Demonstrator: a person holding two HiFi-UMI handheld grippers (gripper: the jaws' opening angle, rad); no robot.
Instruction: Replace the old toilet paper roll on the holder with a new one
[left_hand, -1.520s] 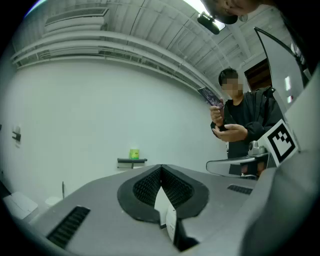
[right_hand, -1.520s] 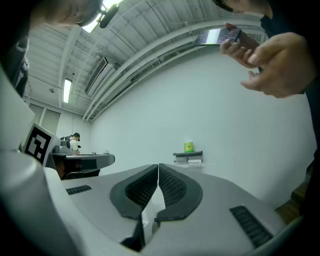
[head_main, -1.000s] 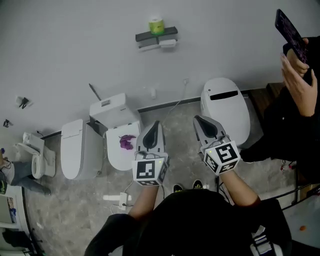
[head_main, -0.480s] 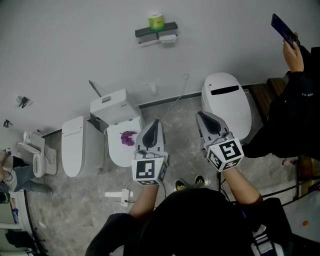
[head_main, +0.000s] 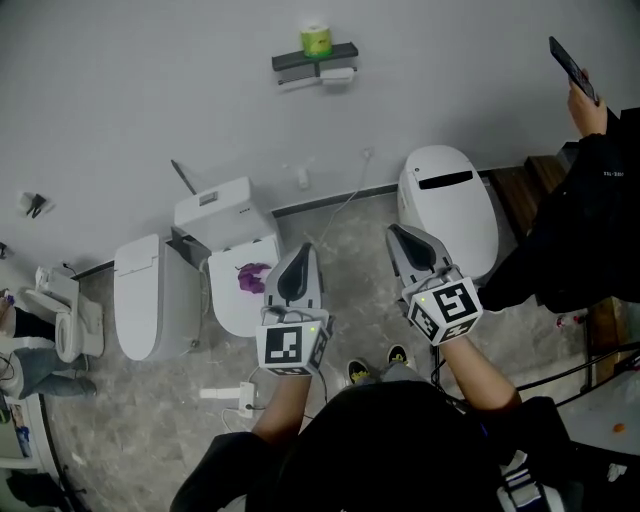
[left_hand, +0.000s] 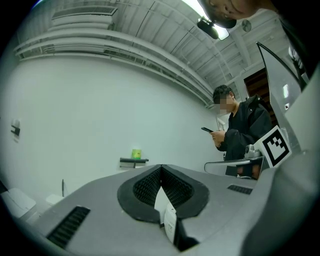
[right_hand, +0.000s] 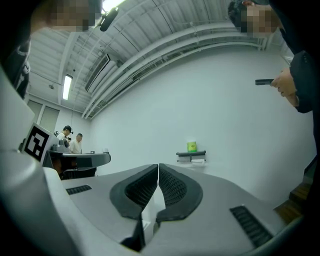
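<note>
Both jaw pairs are clenched tip to tip with nothing between them: left gripper (left_hand: 161, 167), right gripper (right_hand: 158, 165). I'm holding them level, side by side, aimed at the white wall. The green toilet paper roll (head_main: 317, 41) stands on top of the dark wall holder (head_main: 300, 62), well ahead of both grippers. Something white, too small to identify, sits just under the holder's right end. White toilets line the wall below. The nearest toilet (head_main: 228, 312) has a purple item (head_main: 254, 277) on it. At right a person (head_main: 580, 230) holds up a phone (head_main: 570, 65).
</note>
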